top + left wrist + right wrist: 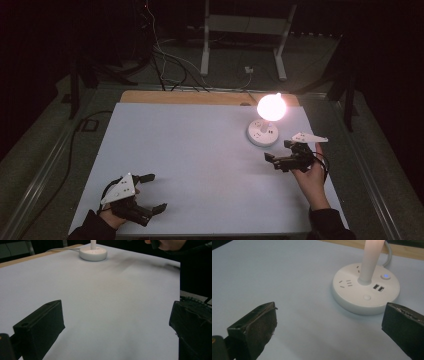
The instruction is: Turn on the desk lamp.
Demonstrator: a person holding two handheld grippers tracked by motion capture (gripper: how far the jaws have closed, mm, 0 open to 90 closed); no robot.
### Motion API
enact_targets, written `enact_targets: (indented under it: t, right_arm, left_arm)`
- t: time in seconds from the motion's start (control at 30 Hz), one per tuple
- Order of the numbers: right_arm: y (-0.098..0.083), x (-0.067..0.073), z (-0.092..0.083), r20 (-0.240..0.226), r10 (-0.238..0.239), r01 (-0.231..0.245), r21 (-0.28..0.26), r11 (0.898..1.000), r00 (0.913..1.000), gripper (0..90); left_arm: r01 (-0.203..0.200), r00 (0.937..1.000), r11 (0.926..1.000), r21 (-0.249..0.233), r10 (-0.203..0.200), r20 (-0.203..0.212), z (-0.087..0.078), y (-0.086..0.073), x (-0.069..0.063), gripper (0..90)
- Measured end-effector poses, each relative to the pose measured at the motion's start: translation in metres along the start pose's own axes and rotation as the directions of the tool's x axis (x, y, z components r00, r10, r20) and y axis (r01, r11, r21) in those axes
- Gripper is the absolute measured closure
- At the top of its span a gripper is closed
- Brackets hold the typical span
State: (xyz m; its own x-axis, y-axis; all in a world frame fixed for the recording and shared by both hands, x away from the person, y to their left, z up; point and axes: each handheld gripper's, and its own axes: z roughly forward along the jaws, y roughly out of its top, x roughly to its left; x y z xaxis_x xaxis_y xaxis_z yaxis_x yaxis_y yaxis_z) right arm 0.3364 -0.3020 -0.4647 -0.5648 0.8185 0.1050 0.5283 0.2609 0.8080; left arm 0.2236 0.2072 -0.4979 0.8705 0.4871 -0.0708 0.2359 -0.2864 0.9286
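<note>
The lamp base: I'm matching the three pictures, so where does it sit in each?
High view: lamp base right of centre, under the glowing bulb.
Left gripper view: top centre.
Right gripper view: upper right, blue button lit.
Shared landmark: white table sheet.

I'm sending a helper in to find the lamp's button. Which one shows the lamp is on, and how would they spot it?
On the white table, find the round white lamp base under the glowing bulb. On its top, beside the stem, sits a button lit blue; the other round button is plain white.
</note>
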Motion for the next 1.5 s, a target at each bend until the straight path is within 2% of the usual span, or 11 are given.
enact_targets:
  t: [0.13, 0.37, 0.5, 0.6, 0.67, 0.77, 0.87, 0.97, 1.07, 1.23, 1.5]
  right_arm:
    - [-0.009, 0.008, -0.009, -0.011, -0.016, 0.016, 0.014, 1.0, 0.9998, 0.0]
    - [-0.029, 0.022, -0.021, -0.032, -0.035, 0.035, 0.006, 0.999, 0.9989, 0.0]
    - [-0.043, 0.023, -0.026, -0.062, -0.02, 0.021, 0.016, 1.0, 0.9979, 0.0]
    - [-0.056, 0.023, -0.03, -0.058, -0.014, 0.014, -0.001, 1.0, 0.9982, 0.0]
    - [-0.063, 0.024, -0.032, -0.061, -0.013, 0.014, 0.012, 1.0, 0.9981, 0.0]
    - [-0.074, 0.025, -0.036, -0.071, 0.012, -0.012, -0.003, 1.0, 0.9974, 0.0]
    - [-0.083, 0.027, -0.04, -0.07, 0.008, -0.008, -0.004, 1.0, 0.9975, 0.0]
    - [-0.092, 0.03, -0.042, -0.076, 0.024, -0.025, -0.005, 1.0, 0.9968, 0.0]
    - [-0.1, 0.035, -0.04, -0.067, -0.01, 0.011, 0.027, 1.0, 0.9977, 0.0]
    - [-0.1, 0.038, -0.038, -0.075, -0.041, 0.043, 0.029, 0.999, 0.9964, 0.0]
    - [-0.098, 0.04, -0.033, -0.093, -0.057, 0.06, 0.033, 0.998, 0.9941, 0.0]
  left_arm:
    - [-0.002, 1.0, 1.0, -0.006, 0.002, 0.001, 0.0, 0.001, -0.001, 0.3]
    - [0.0, 1.0, 1.0, -0.007, 0.0, 0.001, -0.001, 0.001, 0.0, 0.3]
    - [-0.003, 1.0, 1.0, -0.007, 0.003, 0.001, -0.001, 0.001, -0.001, 0.3]
    - [-0.001, 1.0, 1.0, -0.009, 0.001, 0.0, -0.001, 0.001, -0.001, 0.3]
    - [-0.001, 1.0, 1.0, -0.006, 0.001, 0.002, 0.0, 0.0, -0.001, 0.3]
    - [-0.001, 1.0, 1.0, -0.006, 0.001, 0.002, 0.0, 0.001, -0.001, 0.3]
    - [-0.005, 1.0, 1.0, -0.005, 0.005, 0.002, 0.0, 0.001, -0.001, 0.3]
    - [0.0, 1.0, 1.0, -0.006, 0.0, 0.002, 0.0, 0.0, -0.001, 0.3]
    - [-0.006, 1.0, 1.0, -0.003, 0.006, 0.003, 0.0, 0.0, -0.002, 0.3]
    - [-0.007, 1.0, 1.0, -0.001, 0.007, 0.004, 0.0, 0.0, -0.001, 0.3]
    - [-0.005, 1.0, 1.0, -0.004, 0.005, 0.004, 0.0, 0.0, -0.001, 0.3]
